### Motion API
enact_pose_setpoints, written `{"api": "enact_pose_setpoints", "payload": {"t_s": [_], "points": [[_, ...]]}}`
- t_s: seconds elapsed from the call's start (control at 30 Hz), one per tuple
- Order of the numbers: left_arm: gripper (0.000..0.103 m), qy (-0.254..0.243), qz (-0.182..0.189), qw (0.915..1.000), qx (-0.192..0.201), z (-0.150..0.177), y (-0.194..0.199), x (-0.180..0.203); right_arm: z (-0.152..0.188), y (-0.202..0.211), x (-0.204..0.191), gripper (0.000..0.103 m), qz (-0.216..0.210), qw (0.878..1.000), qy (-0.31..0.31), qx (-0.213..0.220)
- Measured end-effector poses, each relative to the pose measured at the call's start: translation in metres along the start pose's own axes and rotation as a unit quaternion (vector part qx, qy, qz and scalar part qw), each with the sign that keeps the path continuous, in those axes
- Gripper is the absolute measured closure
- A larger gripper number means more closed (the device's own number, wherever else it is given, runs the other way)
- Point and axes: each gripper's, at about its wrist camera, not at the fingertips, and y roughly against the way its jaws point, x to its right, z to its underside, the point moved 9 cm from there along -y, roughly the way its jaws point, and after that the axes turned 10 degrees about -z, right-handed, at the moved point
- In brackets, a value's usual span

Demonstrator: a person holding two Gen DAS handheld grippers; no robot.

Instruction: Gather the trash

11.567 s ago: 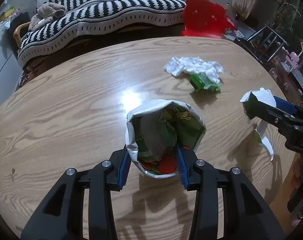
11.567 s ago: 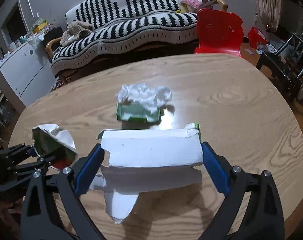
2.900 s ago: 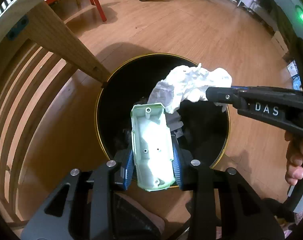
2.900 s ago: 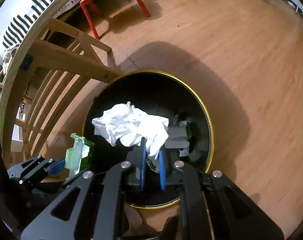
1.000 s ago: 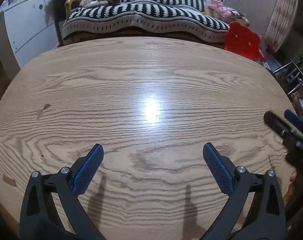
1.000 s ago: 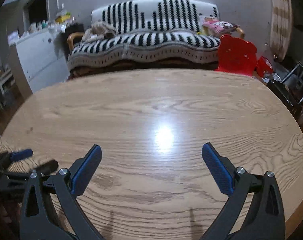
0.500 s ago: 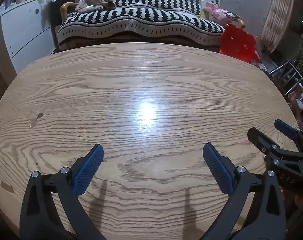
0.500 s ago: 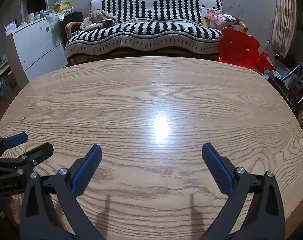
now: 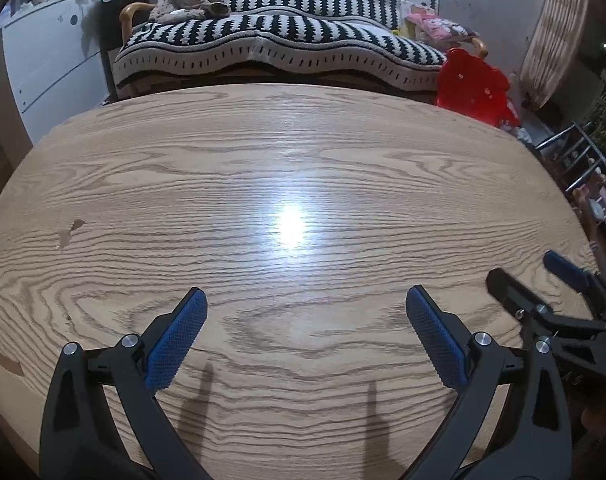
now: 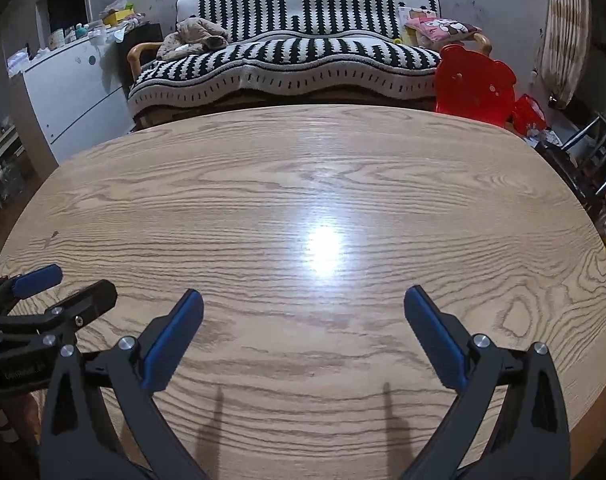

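The left hand-held gripper (image 9: 306,304) and the right hand-held gripper (image 10: 303,304) hover side by side, jaws spread wide, each holding nothing.

You see a tan oak-grain table (image 9: 303,160), black-and-white striped sofa (image 10: 303,52) upper centre, red chair (image 10: 477,84) upper right, blue pads (image 9: 175,340).

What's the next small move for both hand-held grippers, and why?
Probably none beyond holding them where they are and ending the run. The left hand-held gripper and the right hand-held gripper are both open and hold nothing, and no trash shows on the table in either view. At most, a slight pan to check the near edge, which the cameras do not show.
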Motion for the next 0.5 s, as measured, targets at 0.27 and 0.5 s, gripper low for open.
{"api": "enact_pose_setpoints", "payload": {"t_s": [0.27,0.5], "points": [[0.006,-0.009,-0.014,0.9998,-0.007,0.007,-0.001,-0.001,0.005,0.010,0.018,0.006,0.009,1.000,-0.025,0.008],[0.006,-0.006,-0.011,0.9999,-0.005,0.008,0.002,-0.001,0.007,0.017,0.024,0.006,0.012,0.999,-0.033,0.013]]}}
